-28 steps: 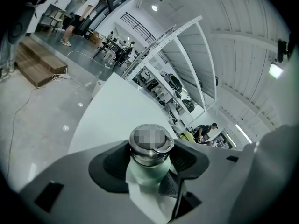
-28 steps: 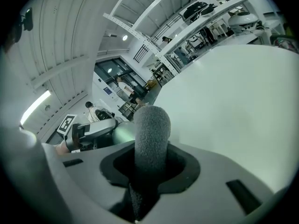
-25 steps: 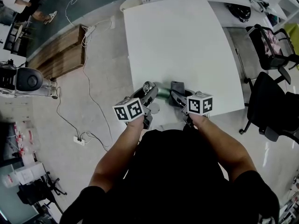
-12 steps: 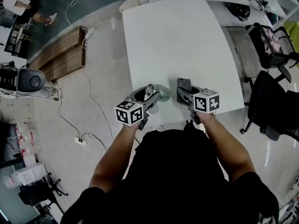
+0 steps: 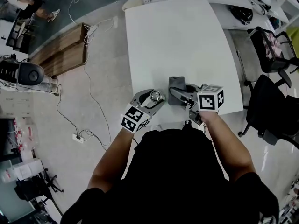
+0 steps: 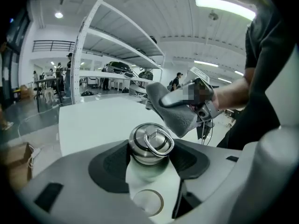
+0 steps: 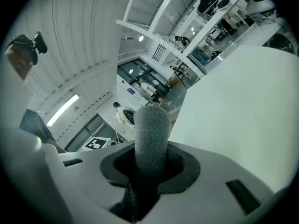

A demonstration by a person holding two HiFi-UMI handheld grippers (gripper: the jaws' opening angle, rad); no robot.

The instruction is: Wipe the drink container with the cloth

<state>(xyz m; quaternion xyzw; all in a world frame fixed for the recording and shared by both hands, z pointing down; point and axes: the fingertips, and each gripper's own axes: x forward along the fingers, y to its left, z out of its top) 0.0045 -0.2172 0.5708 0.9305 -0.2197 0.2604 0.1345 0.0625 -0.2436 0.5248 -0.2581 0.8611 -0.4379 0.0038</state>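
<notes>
Here, pale-green, steel-capped bottle [image 6: 148, 149].

grey cloth [image 7: 152, 129], pale green drink container [image 6: 148, 169] with silver cap [image 6: 150, 143], white table [image 5: 177, 41]

Bright overhead strip lighting, strong fisheye distortion, perhaps slight softness.

No legible txt, nos. or brand names are found in any view. Only b/w square patterns w/o chars are seen, on the left marker cube [image 5: 136, 117] behind the left gripper [image 5: 156, 97] and on the right marker cube [image 5: 210, 98] behind the right gripper [image 5: 177, 88]. A plain ring mark w/o lettering is seen on the bottle [image 6: 149, 148], low between the left jaws.
</notes>
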